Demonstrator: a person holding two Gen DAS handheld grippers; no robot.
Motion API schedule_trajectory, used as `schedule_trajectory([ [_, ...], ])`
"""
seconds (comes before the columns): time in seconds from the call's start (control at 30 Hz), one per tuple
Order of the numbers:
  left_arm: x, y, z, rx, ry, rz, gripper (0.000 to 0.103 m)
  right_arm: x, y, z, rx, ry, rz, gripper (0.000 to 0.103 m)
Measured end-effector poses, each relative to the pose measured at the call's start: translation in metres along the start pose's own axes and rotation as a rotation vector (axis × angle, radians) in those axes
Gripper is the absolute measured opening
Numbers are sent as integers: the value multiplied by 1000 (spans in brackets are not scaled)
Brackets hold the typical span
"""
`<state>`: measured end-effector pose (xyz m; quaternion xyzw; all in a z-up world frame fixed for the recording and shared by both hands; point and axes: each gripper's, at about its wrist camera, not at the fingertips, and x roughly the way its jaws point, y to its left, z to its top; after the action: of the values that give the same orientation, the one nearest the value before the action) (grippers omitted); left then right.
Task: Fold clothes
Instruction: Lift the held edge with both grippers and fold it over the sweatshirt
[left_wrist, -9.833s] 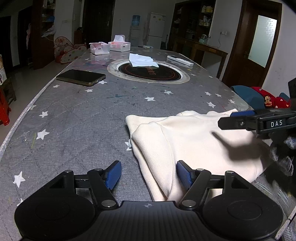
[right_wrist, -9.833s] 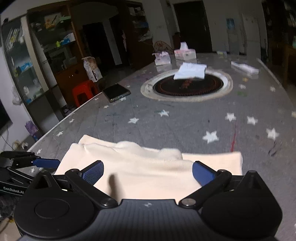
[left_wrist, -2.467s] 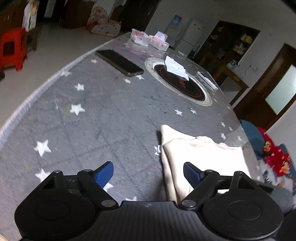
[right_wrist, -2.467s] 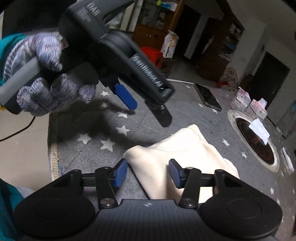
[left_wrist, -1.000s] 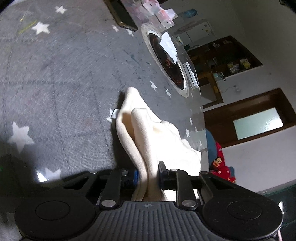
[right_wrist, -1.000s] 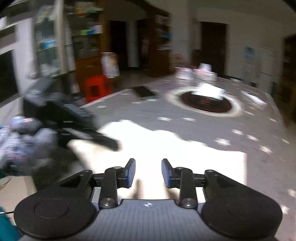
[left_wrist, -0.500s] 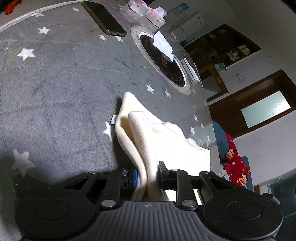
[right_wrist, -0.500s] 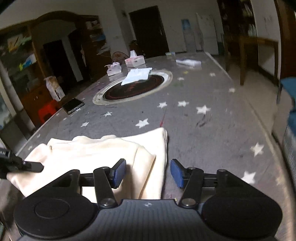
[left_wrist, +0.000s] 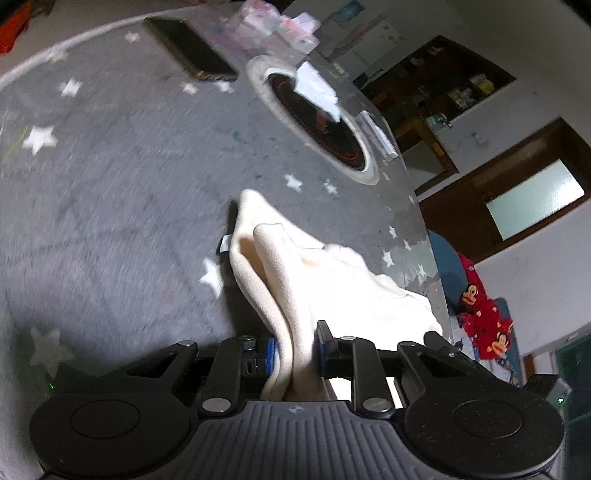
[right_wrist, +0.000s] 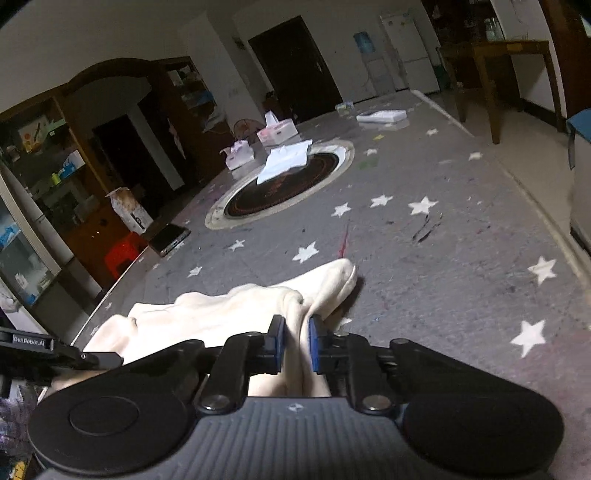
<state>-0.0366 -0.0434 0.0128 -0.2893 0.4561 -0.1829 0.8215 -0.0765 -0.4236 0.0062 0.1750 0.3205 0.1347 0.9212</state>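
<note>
Cream garment (left_wrist: 317, 273) beside the round hob (right_wrist: 284, 184), pinched by left gripper (left_wrist: 295, 350); right gripper (right_wrist: 295, 345) closing on its edge

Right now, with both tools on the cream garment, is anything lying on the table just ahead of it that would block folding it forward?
Nothing visible does. The grey star-patterned tablecloth is bare just beyond the cream fleece garment. The black phone and the white tissue on the round dark hotplate lie well farther off.

black ribbed tool (left_wrist: 297, 349), blue pads (right_wrist: 277, 341), silver screws, perhaps a knit glove
</note>
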Motion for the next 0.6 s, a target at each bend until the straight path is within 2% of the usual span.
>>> schedule_trajectory([
  [0.27, 8, -50, 10, 140, -4, -43, 20, -40, 14, 14, -70, -117, -50, 11],
  [0.6, 56, -130, 17, 269, 28, -135, 20, -88, -18, 45, -114, -221, -228, 11],
])
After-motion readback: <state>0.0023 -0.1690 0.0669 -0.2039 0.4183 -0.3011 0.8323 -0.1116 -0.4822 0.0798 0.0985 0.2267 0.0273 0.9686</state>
